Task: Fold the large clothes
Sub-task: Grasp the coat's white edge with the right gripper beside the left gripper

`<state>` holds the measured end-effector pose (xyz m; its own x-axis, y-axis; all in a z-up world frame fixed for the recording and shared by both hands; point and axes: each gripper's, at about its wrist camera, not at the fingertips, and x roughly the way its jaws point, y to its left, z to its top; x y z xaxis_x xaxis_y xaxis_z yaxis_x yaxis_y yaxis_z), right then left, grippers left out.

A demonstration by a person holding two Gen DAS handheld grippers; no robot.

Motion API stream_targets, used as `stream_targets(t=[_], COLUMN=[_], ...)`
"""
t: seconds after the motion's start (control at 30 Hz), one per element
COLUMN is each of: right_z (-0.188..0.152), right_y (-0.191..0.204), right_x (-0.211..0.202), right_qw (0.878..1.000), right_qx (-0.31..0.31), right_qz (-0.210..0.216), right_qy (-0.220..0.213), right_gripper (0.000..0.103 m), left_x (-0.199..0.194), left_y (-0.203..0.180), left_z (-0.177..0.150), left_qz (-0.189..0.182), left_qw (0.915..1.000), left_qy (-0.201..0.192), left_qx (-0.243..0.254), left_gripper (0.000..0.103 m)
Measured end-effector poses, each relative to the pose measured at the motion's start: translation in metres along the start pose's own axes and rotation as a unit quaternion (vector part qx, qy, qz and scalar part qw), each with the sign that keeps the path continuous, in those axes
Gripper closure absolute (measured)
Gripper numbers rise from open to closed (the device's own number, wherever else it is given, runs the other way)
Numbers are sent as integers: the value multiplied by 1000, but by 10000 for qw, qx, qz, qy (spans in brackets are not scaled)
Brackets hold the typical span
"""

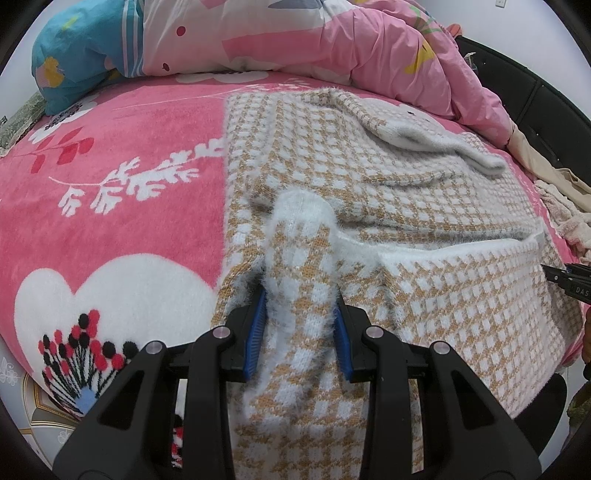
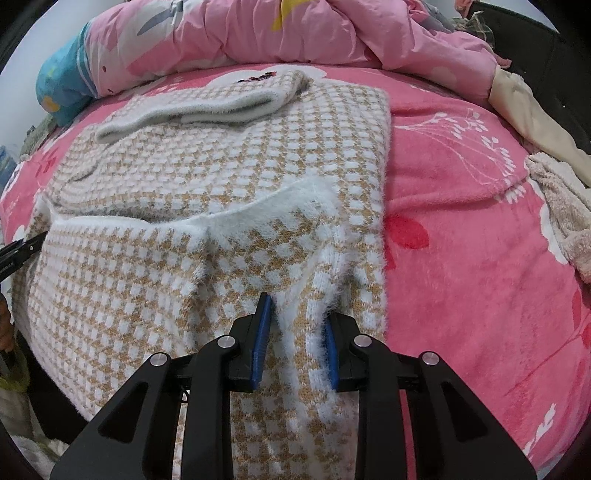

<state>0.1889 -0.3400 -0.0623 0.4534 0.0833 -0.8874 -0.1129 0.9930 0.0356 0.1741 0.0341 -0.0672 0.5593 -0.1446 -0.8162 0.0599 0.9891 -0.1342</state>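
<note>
Your left gripper (image 1: 301, 314) is clamped on a bunched fold of the fuzzy tan-and-white checked knit sweater (image 1: 424, 206); your right gripper (image 2: 295, 317) pinches another fold at its near hem. The sweater lies spread on the pink floral fleece blanket (image 1: 110, 166), below the crumpled pink quilt (image 2: 295, 33).

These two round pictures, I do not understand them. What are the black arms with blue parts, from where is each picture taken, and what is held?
Each picture comes from a small wide-angle camera on a hand-held two-finger clamp, looking along its fingers. A person carries one clamp in each hand. The left gripper and the right gripper each pinch a bunched fold of the fuzzy tan-and-white checked sweater between blue pads. The sweater lies on a pink flowered plush blanket covering a bed, with a crumpled pink quilt behind it.
</note>
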Motion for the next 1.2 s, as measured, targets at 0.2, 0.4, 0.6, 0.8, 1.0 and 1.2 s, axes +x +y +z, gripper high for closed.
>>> stream_targets(t=[0.2, 0.4, 0.6, 0.8, 1.0, 1.2], right_z=[0, 0, 1, 0, 1, 1], right_y=[1, 1, 1, 1, 1, 0], right_x=[0, 0, 0, 0, 1, 1], right_qw=[10000, 10000, 10000, 10000, 10000, 10000], right_qx=[1, 3, -11, -4, -9, -2], right_qz=[-8, -13, -19, -19, -23, -26], right_qy=[2, 5, 8, 7, 10, 5], right_gripper=[78, 78, 78, 78, 78, 78], left_x=[0, 1, 1, 1, 1, 1], left_y=[0, 0, 0, 1, 2, 3], left_z=[0, 0, 0, 0, 0, 0], left_qz=[-10, -14, -23, -20, -27, -24], left_qw=[10000, 10000, 10000, 10000, 10000, 10000], left_qy=[0, 0, -3, -5, -6, -15], left_qx=[2, 2, 0, 11, 7, 7], left_gripper=[70, 70, 70, 70, 70, 70])
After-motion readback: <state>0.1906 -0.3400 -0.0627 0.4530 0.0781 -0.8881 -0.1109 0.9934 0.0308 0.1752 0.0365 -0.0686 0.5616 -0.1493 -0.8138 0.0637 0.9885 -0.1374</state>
